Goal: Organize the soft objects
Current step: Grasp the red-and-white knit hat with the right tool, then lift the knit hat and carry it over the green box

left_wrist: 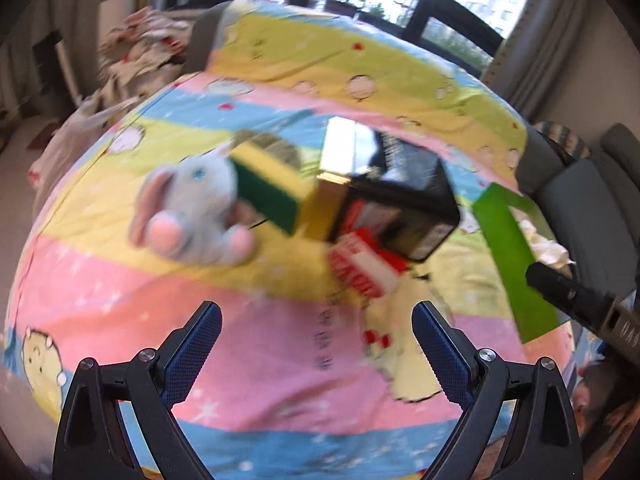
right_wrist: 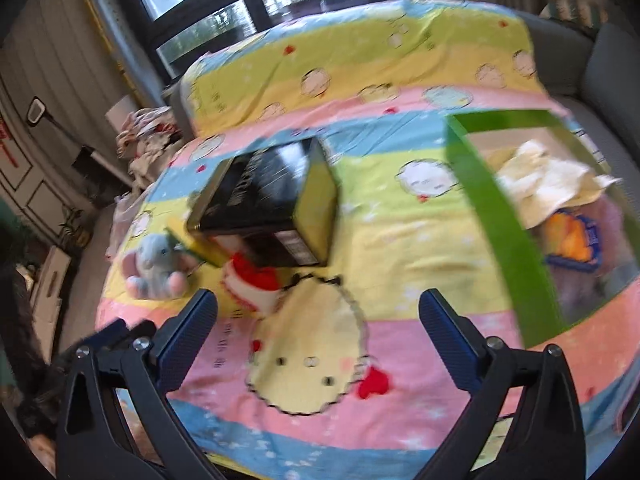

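Above striped blanket (left_wrist: 248, 344) — both grippers' jaws apart, empty | plush elephant (left_wrist: 192, 204) beside sponge (left_wrist: 272, 188)

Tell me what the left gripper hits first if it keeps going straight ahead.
Probably the red-and-white object in front of the black box. The left gripper is open and empty over the blanket; depth is blurred, so it is uncertain.

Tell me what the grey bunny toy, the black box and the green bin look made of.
Grey bunny toy: plush fabric, judging by its fuzzy, matte surface. Black box: probably metal tin or glossy card; its top reflects the window. Green bin: smooth, thin flat walls, likely plastic or coated card; blur leaves it open.
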`<state>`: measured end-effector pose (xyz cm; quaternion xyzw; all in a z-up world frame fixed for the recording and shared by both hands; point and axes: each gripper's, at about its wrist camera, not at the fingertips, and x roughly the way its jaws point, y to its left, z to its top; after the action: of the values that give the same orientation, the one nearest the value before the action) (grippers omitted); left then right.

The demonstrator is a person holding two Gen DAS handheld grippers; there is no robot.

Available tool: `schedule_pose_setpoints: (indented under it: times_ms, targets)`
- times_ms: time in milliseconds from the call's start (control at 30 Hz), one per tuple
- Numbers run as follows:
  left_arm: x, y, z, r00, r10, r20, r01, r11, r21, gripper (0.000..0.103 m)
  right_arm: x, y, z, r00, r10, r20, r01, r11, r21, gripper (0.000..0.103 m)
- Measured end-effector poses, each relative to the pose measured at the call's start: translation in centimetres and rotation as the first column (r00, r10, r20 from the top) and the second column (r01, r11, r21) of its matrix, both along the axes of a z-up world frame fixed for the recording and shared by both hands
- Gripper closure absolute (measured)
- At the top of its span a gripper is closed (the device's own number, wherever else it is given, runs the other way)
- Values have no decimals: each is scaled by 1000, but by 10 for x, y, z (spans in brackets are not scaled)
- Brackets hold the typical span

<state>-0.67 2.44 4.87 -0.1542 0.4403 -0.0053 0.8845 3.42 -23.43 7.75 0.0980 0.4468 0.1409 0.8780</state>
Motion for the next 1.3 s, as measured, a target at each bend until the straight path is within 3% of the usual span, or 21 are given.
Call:
schedule_pose_setpoints:
  times_ms: [200, 267, 400, 500, 567, 700, 933, 1067, 1300]
  targets:
    - [-14, 26, -21, 999, 50, -22, -50, 998, -37, 7, 24, 45, -32, 995, 55, -79, -54, 998, 12, 20]
    - [-18, 33, -23, 998, 61, -23, -62, 997, -47, 14, 33, 58, -44, 993, 66, -100, -65, 998, 9, 24]
    - [-21, 43, -26, 997, 68, -28, -70, 995, -70, 16, 45, 80, -70, 987, 59, -152, -62, 998, -15, 36]
    - [-22, 48, -27, 997, 74, -28, -76, 993, -90, 20, 47, 89, -80, 987, 62, -149, -66, 998, -22, 42]
    - [-22, 50, -28, 997, 73, -31, -76, 992, -103, 23, 50, 95, -88, 985, 66, -162, -69, 998, -13, 54]
    - [-22, 50, -27, 997, 71, -26, -73, 992, -103, 23, 51, 98, -88, 987, 72, -141, -72, 997, 5, 64]
    - [-16, 35, -22, 999, 38, -15, -39, 994, -106, 23, 30, 76, -61, 977, 153, -146, -143, 987, 79, 67]
    - [-8, 19, -20, 1000, 5, -12, -6, 995, -102, 23, 13, 45, -48, 961, 213, -176, -181, 967, 181, 67]
    - [6, -15, -27, 996, -76, -36, 72, 992, -101, 24, 5, 11, -61, 947, 179, -268, -160, 983, 91, 65]
